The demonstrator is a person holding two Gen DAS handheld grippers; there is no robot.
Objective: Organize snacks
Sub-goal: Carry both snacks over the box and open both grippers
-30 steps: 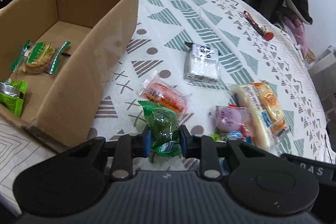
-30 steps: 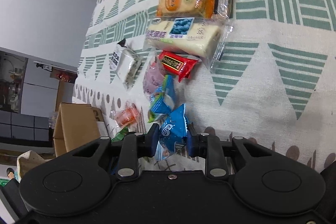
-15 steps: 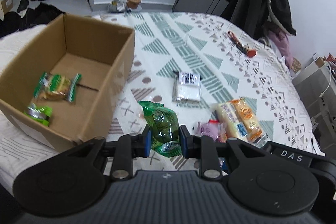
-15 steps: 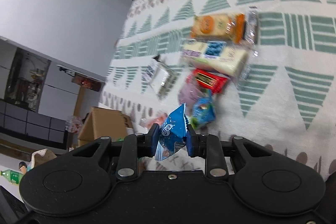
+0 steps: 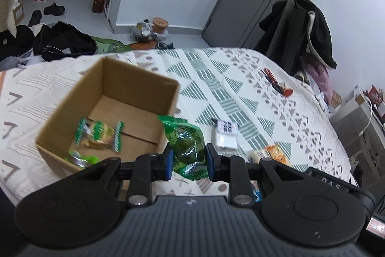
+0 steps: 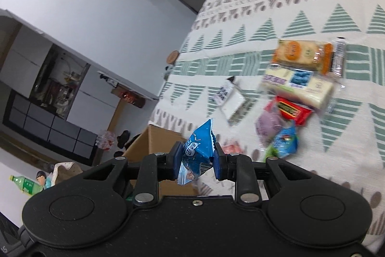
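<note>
Two snack packets held clear of the patterned green-and-white bedspread (image 5: 216, 78), one per tool. Left gripper (image 5: 188, 164) clenched on a crinkled dark green foil packet (image 5: 185, 141), pinched between the blue pads (image 5: 169, 163), raised just right of the open brown cardboard box (image 5: 134, 93). Inside that box, a green-and-white wrapped biscuit (image 5: 98, 135) on the floor, and a bright green wrapper (image 5: 81, 158) near the close wall. Right gripper (image 6: 196, 164) clamped on a small blue pillow-shaped candy packet (image 6: 197, 151), lifted above the bedspread with a corner of the cardboard box below and behind. Left lying on the cover: a white sachet with a black printed label (image 6: 228, 100), an orange cracker pack (image 6: 303, 53) touching a long cream-coloured bar with blue label (image 6: 298, 86), a red wrapped sweet (image 6: 291, 111), a purple round snack in clear film (image 6: 268, 127), and a blue-and-green packet (image 6: 285, 141), all bunched close together. Farther up the bed, well apart, a red-and-black bundle of keys or similar (image 5: 276, 84), too small to tell.
</note>
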